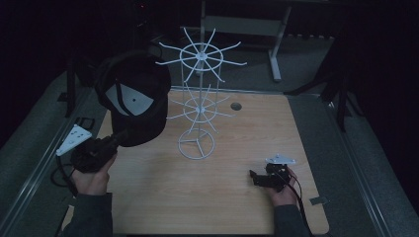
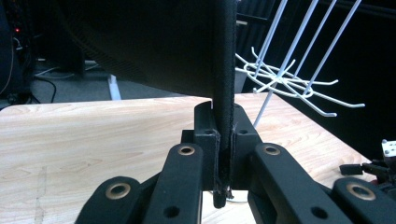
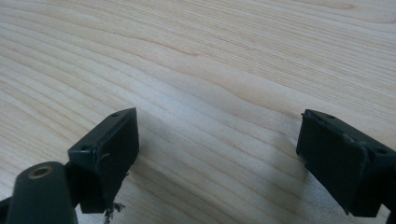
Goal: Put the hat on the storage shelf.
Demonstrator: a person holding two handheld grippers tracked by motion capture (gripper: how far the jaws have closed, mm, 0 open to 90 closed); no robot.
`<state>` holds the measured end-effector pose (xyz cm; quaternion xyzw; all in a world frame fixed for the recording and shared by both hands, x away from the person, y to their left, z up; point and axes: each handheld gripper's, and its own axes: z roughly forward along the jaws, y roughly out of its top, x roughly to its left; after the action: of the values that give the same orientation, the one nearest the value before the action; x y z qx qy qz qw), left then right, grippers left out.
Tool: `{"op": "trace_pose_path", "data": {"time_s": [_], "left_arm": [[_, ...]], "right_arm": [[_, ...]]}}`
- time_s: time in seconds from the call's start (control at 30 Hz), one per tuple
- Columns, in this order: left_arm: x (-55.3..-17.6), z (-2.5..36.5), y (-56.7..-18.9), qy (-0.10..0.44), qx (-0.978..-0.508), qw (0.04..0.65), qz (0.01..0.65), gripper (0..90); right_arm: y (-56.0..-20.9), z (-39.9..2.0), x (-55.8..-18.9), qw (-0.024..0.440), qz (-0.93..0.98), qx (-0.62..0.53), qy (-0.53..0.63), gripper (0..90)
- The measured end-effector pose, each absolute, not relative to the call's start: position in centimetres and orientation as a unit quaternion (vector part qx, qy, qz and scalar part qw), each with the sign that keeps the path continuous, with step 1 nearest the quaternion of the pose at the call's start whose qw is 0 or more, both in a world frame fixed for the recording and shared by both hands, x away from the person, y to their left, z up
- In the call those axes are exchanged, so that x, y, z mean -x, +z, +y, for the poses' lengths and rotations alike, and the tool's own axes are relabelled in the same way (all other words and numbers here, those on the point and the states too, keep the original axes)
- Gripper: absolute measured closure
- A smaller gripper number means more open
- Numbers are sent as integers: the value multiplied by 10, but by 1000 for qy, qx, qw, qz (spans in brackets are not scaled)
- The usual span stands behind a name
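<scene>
A black cap with a pale patch inside hangs in the air left of a white wire rack. My left gripper is shut on the cap's brim, which stands edge-on between the jaws in the left gripper view, where that gripper points toward the rack. The rack has two tiers of hooked arms and a ring base on the wooden table. My right gripper rests low at the right front of the table. In the right gripper view it stands open over bare wood.
A round hole sits in the table behind the rack. Grey metal legs of a frame stand beyond the far edge. Dark surroundings border the table on both sides.
</scene>
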<state>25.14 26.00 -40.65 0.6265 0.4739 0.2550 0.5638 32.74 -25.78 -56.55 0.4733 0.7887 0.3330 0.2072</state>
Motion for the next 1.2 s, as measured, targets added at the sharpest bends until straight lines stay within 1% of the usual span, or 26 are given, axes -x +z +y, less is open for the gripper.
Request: {"op": "trace_pose_path", "data": {"time_s": [0.5,1.2], "left_arm": [[-251,255,-399,277,-634,553,465,862],[-256,253,-387,286,-624,560,464,862]], "right_arm": [[-565,-258,-327,207,789,-474,333,127],[-565,-258,-327,207,789,-474,333,127]]}}
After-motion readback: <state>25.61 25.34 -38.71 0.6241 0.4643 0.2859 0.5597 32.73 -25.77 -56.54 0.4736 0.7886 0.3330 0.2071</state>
